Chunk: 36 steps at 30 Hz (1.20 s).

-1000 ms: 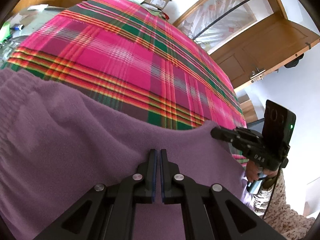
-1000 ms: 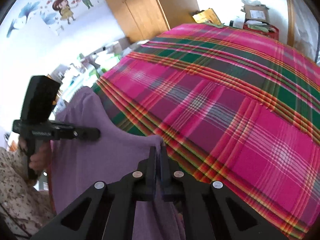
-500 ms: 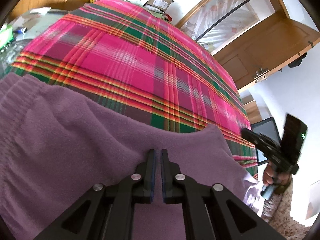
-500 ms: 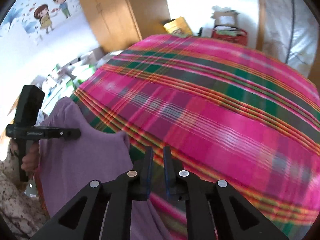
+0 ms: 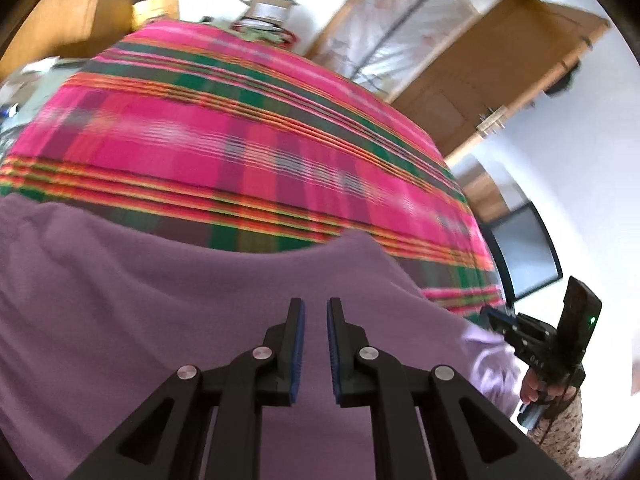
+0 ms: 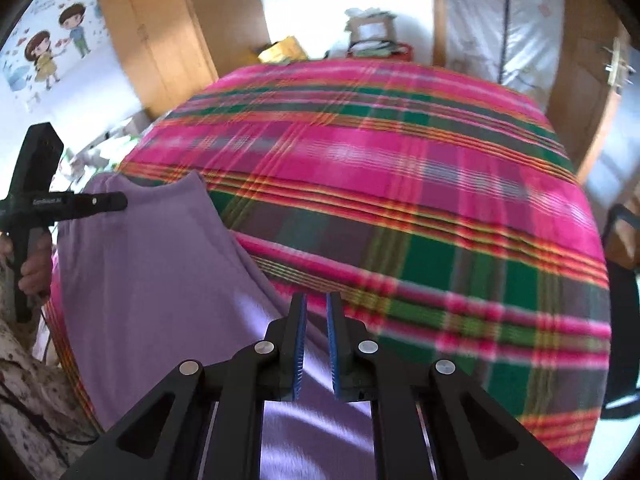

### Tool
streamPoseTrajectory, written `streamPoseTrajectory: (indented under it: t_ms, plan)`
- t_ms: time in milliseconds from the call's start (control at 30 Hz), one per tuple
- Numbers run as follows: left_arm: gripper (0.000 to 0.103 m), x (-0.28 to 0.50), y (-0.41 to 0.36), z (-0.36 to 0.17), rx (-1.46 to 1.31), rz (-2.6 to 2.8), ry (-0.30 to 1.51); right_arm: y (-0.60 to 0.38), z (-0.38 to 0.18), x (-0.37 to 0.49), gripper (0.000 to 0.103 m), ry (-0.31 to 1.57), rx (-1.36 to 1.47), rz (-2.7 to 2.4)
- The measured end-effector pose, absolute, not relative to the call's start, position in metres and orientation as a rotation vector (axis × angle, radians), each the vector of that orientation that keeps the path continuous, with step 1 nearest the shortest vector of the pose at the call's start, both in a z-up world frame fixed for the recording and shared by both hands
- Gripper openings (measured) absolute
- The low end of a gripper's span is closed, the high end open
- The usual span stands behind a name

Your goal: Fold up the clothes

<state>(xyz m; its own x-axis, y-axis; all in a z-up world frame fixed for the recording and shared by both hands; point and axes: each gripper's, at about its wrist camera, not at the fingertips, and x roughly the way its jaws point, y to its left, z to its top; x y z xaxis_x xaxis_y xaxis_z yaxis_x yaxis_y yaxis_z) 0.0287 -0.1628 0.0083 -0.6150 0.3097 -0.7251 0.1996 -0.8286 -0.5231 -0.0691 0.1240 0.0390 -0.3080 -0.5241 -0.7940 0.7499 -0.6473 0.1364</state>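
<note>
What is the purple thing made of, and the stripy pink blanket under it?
The purple garment looks like soft fleece or knit: matte, slightly fuzzy, draping in loose folds. The plaid cover looks like thin woven cloth, probably cotton: flat, with fine coloured thread lines crossing. The blur leaves both uncertain.

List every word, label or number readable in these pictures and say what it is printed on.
White lettering on the side of the left gripper, seen from the right wrist view: too blurred to read.
White marks on the right gripper body, seen from the left wrist view: too small to read.
Nothing else bears text.
</note>
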Motion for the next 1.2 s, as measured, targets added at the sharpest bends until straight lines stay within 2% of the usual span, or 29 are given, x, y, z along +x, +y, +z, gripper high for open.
streamPoseTrajectory:
  t_ms: [133, 267, 433, 600, 633, 733, 767, 1200]
  plan:
    - [0.011, 0.018, -0.132, 0.009, -1.369, 2.550, -0.786, 0.153, 0.043, -0.047, 0.011, 0.241, 1.065, -2.082]
    - [0.012, 0.010, -0.106, 0.007, -1.385, 2.485, -0.727, 0.166, 0.037, -0.022, 0.017, 0.345, 1.081, -2.163]
    - [0.012, 0.004, -0.079, 0.000, -1.423, 2.413, -0.669, 0.174, 0.025, -0.012, 0.029, 0.346, 1.128, -2.151]
    - [0.013, 0.008, -0.066, -0.001, -1.444, 2.390, -0.626, 0.169, 0.014, -0.012, 0.029, 0.418, 1.141, -2.175]
    - [0.013, 0.008, -0.065, -0.001, -1.449, 2.389, -0.625, 0.169, 0.014, -0.011, 0.027, 0.414, 1.136, -2.176]
    - [0.013, 0.008, -0.063, -0.003, -1.464, 2.386, -0.622, 0.173, 0.014, -0.007, 0.005, 0.394, 1.131, -2.166]
    - [0.013, 0.008, -0.062, -0.004, -1.469, 2.384, -0.621, 0.173, 0.015, -0.005, 0.003, 0.397, 1.128, -2.162]
    - [0.014, 0.013, -0.062, -0.005, -1.482, 2.384, -0.634, 0.190, 0.043, 0.021, 0.000, 0.290, 1.085, -2.114]
